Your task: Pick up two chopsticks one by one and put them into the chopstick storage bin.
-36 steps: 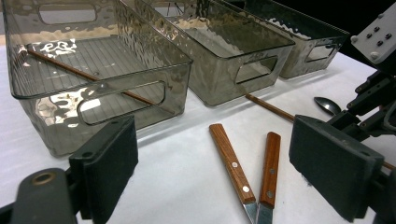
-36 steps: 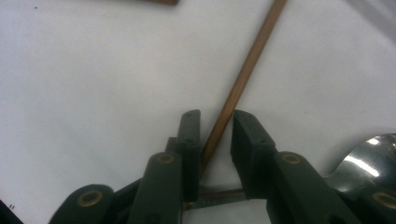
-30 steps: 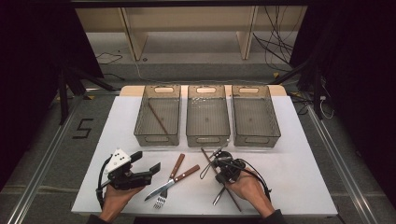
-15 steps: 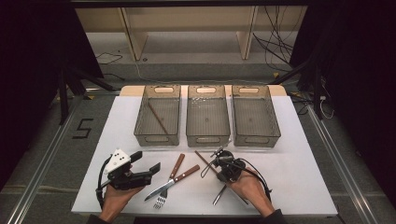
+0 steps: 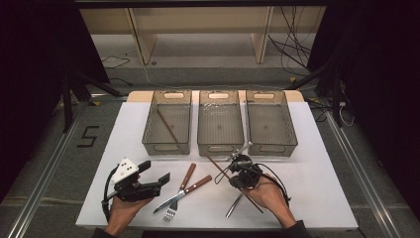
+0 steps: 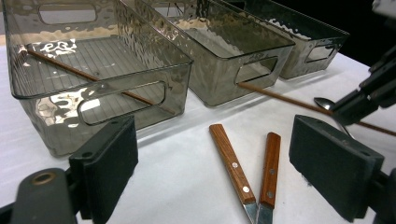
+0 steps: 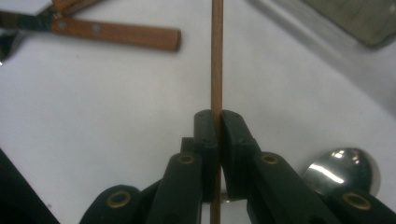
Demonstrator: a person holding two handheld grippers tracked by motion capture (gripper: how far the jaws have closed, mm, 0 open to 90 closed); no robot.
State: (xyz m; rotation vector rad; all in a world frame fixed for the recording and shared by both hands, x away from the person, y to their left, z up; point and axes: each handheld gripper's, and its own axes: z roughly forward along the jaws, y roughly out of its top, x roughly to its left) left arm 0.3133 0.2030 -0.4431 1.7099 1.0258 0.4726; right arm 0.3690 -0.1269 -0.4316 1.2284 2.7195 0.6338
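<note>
Nearest you, your left hand (image 5: 121, 210) rests at the near left of the white counter (image 5: 322, 193), and the left claw (image 5: 151, 178) stands wide open with nothing between its pads, pointing toward the middle of the counter. Just right of it lie a knife (image 5: 183, 193) and a fork (image 5: 179, 191), both wood-handled, their handles angled away from you and lying close together; in the left gripper view the two handles sit side by side between the open jaws, farther off on the counter.

On the right, your right hand (image 5: 270, 196) holds the right claw (image 5: 232, 171) pinched tight on a thin wooden chopstick (image 5: 233, 182). The right gripper view shows the two pads pressed against the stick from either side, with the stick running straight up past them over the white surface. From above, that chopstick slants from near right to far left, its far end reaching toward the near wall of the middle bin (image 5: 220, 124). A metal spoon (image 5: 233, 208) lies under your right hand, handle pointing near; its shiny bowl gleams beside the claw in the right gripper view.

Farther off, three smoky clear bins stand in a row. The left bin (image 5: 167, 124) holds a second chopstick (image 5: 167, 126) lying diagonally across its floor. The right bin (image 5: 271, 121) sits just beside the middle one.
</note>
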